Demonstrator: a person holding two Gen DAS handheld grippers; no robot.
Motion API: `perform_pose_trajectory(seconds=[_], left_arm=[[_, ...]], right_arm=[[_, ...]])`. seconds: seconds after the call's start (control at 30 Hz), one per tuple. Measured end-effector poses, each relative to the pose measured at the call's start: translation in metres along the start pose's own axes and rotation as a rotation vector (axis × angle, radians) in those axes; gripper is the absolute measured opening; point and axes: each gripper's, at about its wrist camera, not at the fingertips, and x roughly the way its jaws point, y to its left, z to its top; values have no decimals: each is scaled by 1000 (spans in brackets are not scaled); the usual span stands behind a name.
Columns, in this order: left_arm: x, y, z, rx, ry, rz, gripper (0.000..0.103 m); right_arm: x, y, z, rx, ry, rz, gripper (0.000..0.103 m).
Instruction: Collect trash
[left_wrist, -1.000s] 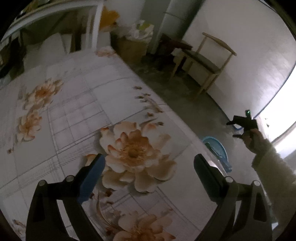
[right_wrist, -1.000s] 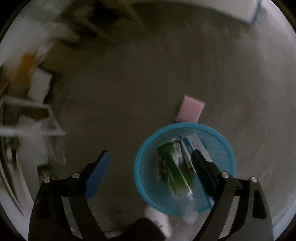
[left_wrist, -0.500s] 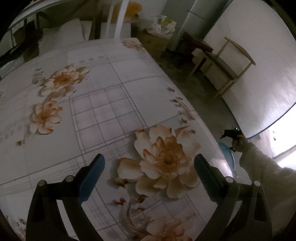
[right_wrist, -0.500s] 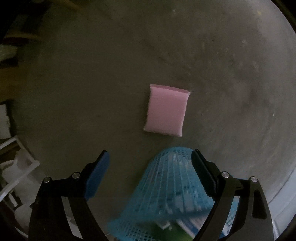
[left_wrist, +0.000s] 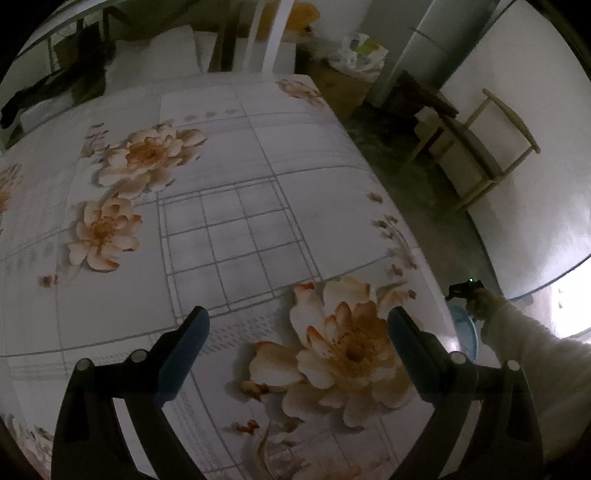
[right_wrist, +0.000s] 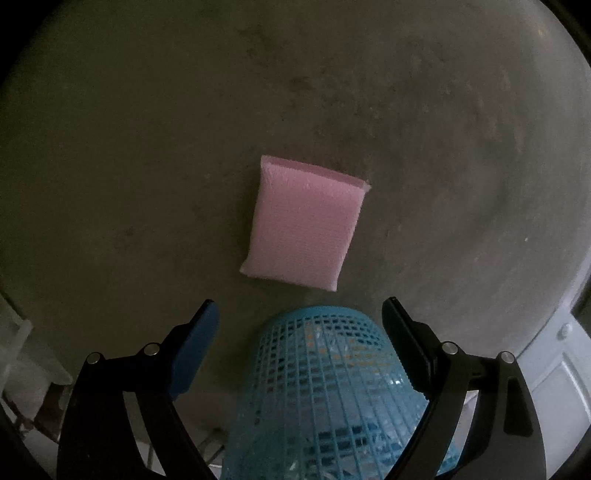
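Concrete floor (right_wrist: 147, 147) carries a pink sponge (right_wrist: 304, 221) just beyond the blue mesh basket (right_wrist: 325, 387); right gripper (right_wrist: 299, 325) wide, empty, lined up for pickup. Left gripper (left_wrist: 295, 343) wide, idle over floral tabletop (left_wrist: 229, 229).

Left gripper (left_wrist: 297, 341) and right gripper (right_wrist: 299, 328): each had black forked arms studded with round silver screws, ending in two flat fingers faced with blue pads (right_wrist: 195, 341). A fuzzy cream-white sleeve (left_wrist: 532, 354) covered the person's right forearm.
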Motion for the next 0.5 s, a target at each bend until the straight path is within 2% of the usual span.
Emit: perform_pose_trajectory(seconds=[0.3, 0.5], left_arm=[[7, 1, 11, -2, 4, 29, 95], [10, -1, 12, 2, 13, 36, 95]], right_arm=[[32, 8, 23, 6, 40, -98, 85], [51, 13, 33, -13, 55, -129, 85]])
